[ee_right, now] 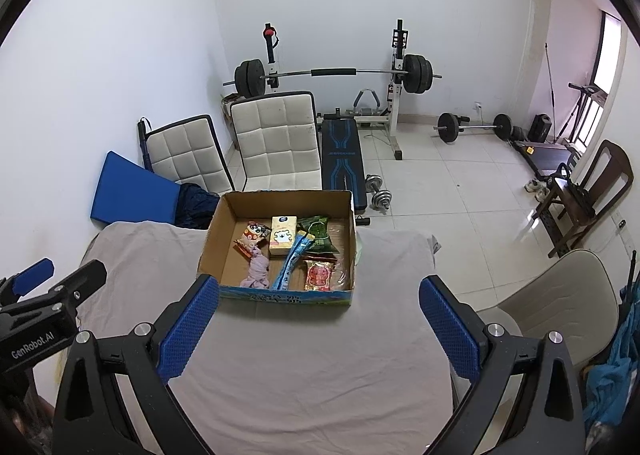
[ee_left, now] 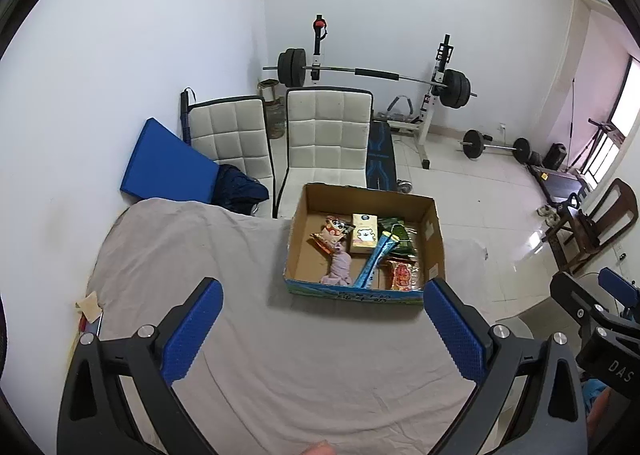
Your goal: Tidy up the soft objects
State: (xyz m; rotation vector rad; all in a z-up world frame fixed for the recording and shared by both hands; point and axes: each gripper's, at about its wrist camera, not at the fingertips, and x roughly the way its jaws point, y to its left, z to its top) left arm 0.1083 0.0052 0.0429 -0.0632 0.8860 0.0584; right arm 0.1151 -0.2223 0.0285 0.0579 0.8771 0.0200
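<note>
A cardboard box (ee_left: pixel 436 239) (ee_right: pixel 216 231) stands at the far side of a table covered in a grey cloth (ee_left: pixel 200 255) (ee_right: pixel 312 367). Inside lie a lilac cloth (ee_left: pixel 339 267) (ee_right: pixel 256 269), a yellow tissue pack (ee_left: pixel 363 239) (ee_right: pixel 282 235), a blue packet (ee_left: pixel 374 261) (ee_right: pixel 291 265), a green packet (ee_left: pixel 396 235) (ee_right: pixel 318 233), a red packet (ee_left: pixel 402 275) (ee_right: pixel 318 275) and a cartoon snack packet (ee_left: pixel 332 233) (ee_right: pixel 252 235). My left gripper (ee_left: pixel 323 329) is open and empty, held above the cloth before the box. My right gripper (ee_right: pixel 319 325) is open and empty, likewise before the box.
Two white padded chairs (ee_left: pixel 326 135) (ee_right: pixel 276 139) and a blue mat (ee_left: pixel 168 163) stand behind the table. A barbell rack (ee_right: pixel 332 75) and weight bench (ee_right: pixel 342 159) lie beyond. A beige chair (ee_right: pixel 560 295) stands at the table's right. Wooden chair (ee_right: pixel 588 191) at far right.
</note>
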